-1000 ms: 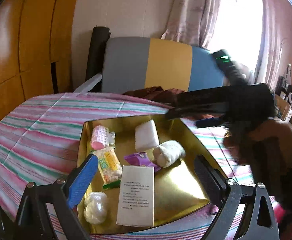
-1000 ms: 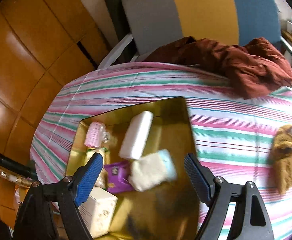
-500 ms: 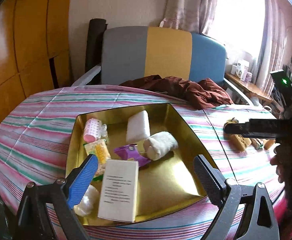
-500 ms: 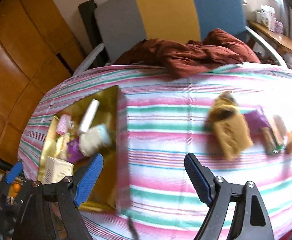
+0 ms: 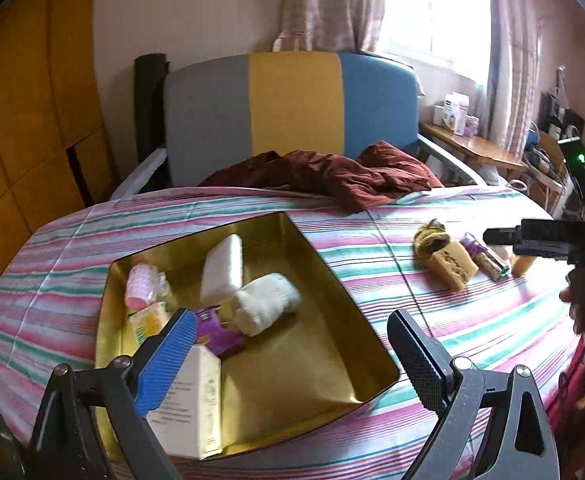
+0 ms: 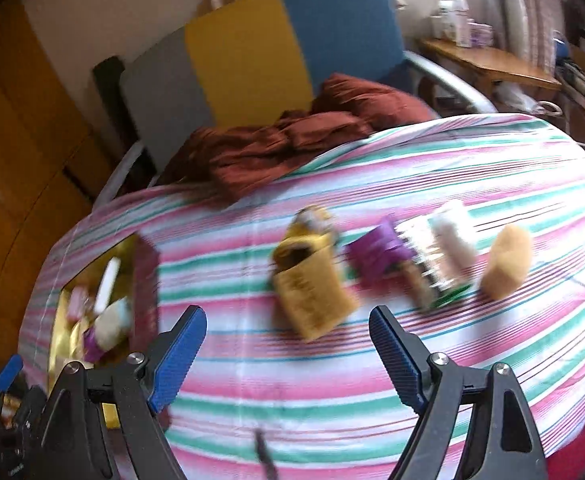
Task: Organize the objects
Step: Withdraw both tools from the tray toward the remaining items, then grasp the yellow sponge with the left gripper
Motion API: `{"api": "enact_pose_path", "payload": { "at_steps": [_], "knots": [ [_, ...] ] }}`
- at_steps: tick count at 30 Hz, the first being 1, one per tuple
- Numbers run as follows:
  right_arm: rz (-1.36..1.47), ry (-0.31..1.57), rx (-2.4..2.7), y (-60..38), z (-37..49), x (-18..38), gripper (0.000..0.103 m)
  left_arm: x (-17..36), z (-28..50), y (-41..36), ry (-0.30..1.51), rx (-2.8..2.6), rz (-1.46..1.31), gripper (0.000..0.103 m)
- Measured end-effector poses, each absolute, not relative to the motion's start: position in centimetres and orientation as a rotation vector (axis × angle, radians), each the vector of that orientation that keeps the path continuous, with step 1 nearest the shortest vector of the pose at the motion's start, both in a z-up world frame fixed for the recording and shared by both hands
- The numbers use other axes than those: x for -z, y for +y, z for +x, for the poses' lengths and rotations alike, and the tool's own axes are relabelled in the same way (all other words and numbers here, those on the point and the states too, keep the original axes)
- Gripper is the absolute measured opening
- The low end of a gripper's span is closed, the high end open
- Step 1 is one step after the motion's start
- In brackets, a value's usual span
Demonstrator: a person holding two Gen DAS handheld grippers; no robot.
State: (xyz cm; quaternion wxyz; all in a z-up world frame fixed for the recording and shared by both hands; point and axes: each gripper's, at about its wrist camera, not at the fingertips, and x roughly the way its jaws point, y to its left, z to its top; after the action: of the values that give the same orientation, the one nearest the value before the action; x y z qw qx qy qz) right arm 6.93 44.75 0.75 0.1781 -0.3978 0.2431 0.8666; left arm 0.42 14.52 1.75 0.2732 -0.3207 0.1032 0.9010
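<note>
Left gripper (image 5: 288, 348) hangs over the gold tray (image 5: 372, 344), fingers spread, nothing between them. Tray holds white box (image 5: 188, 404), rolled white cloth (image 5: 266, 308), pink roller (image 5: 142, 290). Right gripper (image 6: 288, 344) fingers spread wide, empty, above the striped tablecloth (image 6: 372, 380) near the yellow pouch (image 6: 310, 300) and purple packet (image 6: 376, 254).
</note>
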Motion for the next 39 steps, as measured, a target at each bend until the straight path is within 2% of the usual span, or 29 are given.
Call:
{"api": "enact_pose_path", "payload": {
  "at_steps": [11, 17, 22, 26, 35, 39],
  "knots": [
    [-0.872, 0.82, -2.217, 55.7, 10.7, -0.1, 0.085, -1.5, 0.8, 20.4, 0.321, -2.283, -0.872, 0.097],
    [-0.781, 1.079, -2.075, 59.5, 14.0, 3.0, 0.085, -0.4, 1.1, 24.1, 0.347, -2.195, -0.917, 0.097],
    [-0.734, 1.201, -2.06, 60.4, 15.3, 3.5, 0.085, 1.2, 0.7, 27.6, 0.334, -2.117, -0.994, 0.096],
    [-0.769, 1.19, -2.104, 60.0, 14.3, 3.4, 0.085, 2.3, 0.3, 30.3, 0.31, -2.066, -1.06, 0.093],
    [-0.739, 1.161, -2.163, 59.2, 14.0, 2.5, 0.085, 4.7, -1.7, 36.3, 0.27, -2.016, -1.168, 0.094],
    [-0.702, 1.214, -2.145, 59.8, 14.7, 2.8, 0.085, 6.4, -3.5, 38.6, 0.174, -1.991, -1.281, 0.094]
  ]
}}
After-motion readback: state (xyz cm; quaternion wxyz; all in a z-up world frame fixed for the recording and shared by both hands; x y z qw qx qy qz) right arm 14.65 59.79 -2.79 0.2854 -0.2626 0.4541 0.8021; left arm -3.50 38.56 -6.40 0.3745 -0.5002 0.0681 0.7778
